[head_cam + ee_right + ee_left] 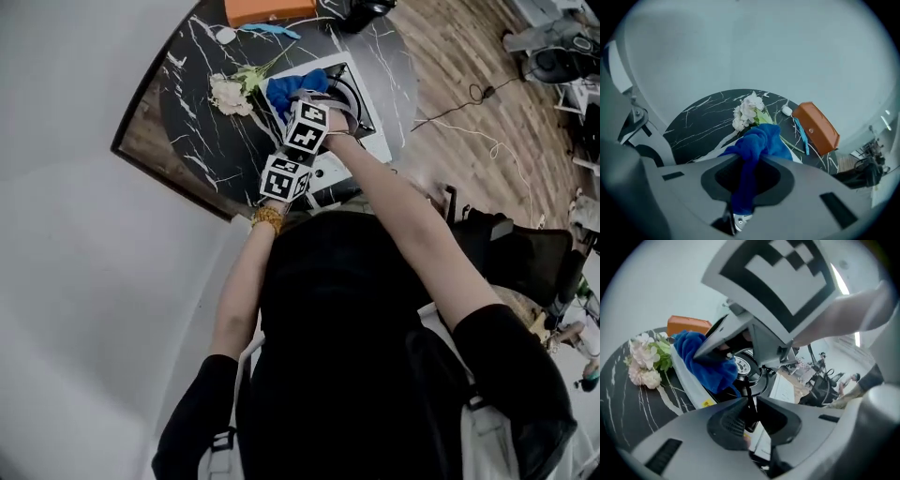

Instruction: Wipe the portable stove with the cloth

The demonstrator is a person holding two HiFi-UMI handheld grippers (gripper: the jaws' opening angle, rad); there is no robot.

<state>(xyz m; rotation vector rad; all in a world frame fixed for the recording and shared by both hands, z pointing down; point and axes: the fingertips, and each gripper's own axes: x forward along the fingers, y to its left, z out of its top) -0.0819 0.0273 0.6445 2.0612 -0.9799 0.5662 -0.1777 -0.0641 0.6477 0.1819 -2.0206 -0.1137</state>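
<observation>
Currently 2 tools: R tool clamped on 1 blue cloth atop 1 stove; L tool jaws together on thin stove bar. Counter: 1 flower bunch, 1 orange box.

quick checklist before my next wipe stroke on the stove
1. Cloth clamped in right gripper: ok.
2. Cloth lying on stove: ok, bunched beside the burner.
3. Left gripper steadying stove: ok, jaws shut on a thin black grate bar.
4. Flowers out of the wipe path: cannot tell, stems run right up to the cloth.
5. Burner off: cannot tell.
</observation>
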